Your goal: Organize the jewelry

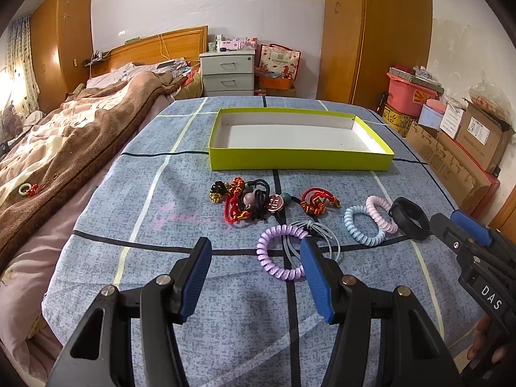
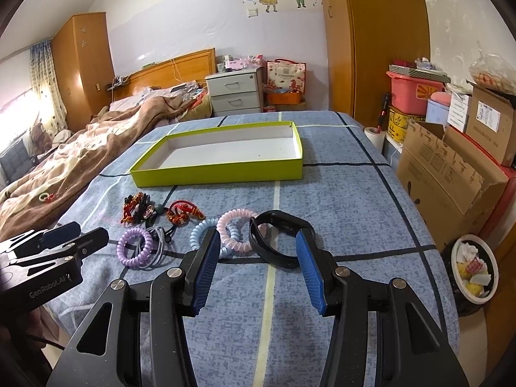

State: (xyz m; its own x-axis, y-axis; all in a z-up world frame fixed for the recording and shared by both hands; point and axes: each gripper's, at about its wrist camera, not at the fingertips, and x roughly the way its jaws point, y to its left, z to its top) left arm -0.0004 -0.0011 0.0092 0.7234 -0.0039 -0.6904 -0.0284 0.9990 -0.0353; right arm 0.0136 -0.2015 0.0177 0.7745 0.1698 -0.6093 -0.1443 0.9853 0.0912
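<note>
While both tongs (image 1: 256,245) (image 2: 256,235) gape empty, the green box (image 1: 300,159) lies long axis left-right.

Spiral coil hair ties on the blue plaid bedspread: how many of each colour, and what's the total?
Purple spiral coil hair tie: 1
Light blue spiral coil hair tie: 1
Pale pink spiral coil hair tie: 1
Total on the blue plaid bedspread: 3
</note>
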